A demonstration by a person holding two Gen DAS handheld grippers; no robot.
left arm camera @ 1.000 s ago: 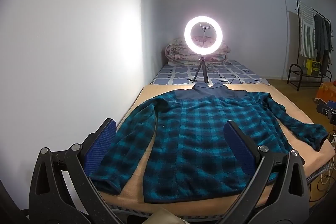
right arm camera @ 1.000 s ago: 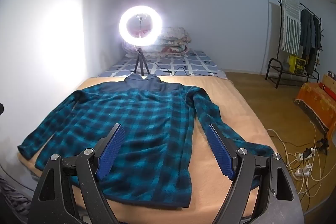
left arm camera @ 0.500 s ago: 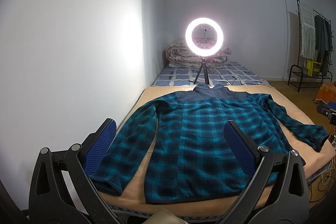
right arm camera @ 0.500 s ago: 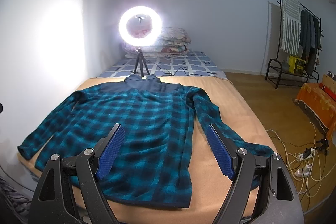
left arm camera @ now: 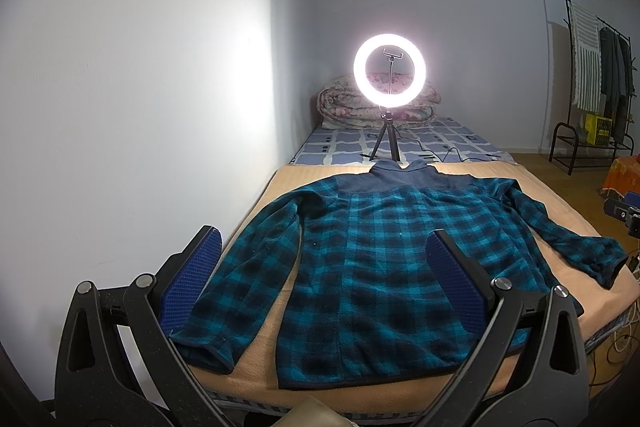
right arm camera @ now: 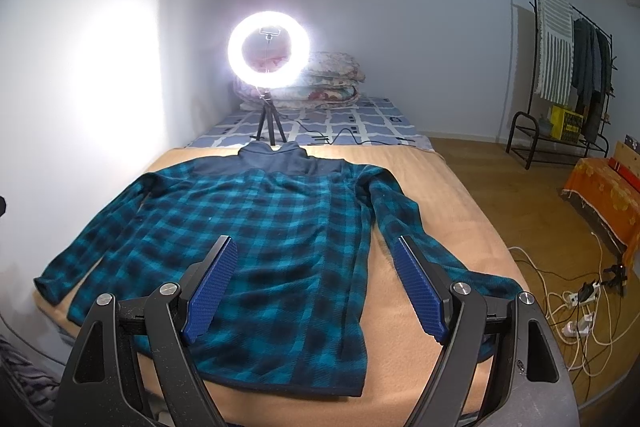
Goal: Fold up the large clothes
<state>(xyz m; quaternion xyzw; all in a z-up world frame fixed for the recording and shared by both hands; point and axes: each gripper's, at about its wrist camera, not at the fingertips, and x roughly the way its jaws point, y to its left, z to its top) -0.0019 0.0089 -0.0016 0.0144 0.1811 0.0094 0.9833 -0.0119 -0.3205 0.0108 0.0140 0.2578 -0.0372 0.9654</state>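
A teal-and-black plaid fleece jacket (left arm camera: 376,259) (right arm camera: 272,227) lies spread flat on the tan blanket of a bed (left arm camera: 568,211) (right arm camera: 448,195), dark collar at the far end, both sleeves out to the sides, hem toward me. My left gripper (left arm camera: 324,243) hovers open above the hem near the jacket's left sleeve, blue pads wide apart and holding nothing. My right gripper (right arm camera: 314,247) hangs open above the hem near the right sleeve (right arm camera: 404,223), also holding nothing.
A lit ring light on a tripod (left arm camera: 390,75) (right arm camera: 269,45) stands just beyond the collar, with folded quilts (right arm camera: 332,79) behind. The white wall (left arm camera: 140,87) runs along the bed's left. Right of the bed: wooden floor, cables and power strips (right arm camera: 576,311), a clothes rack (right arm camera: 560,67), an orange-covered seat (right arm camera: 604,191).
The left view has tilted slightly upward, so the jacket and ring light sit a little lower in frame. The right gripper is almost still. Both stay open.
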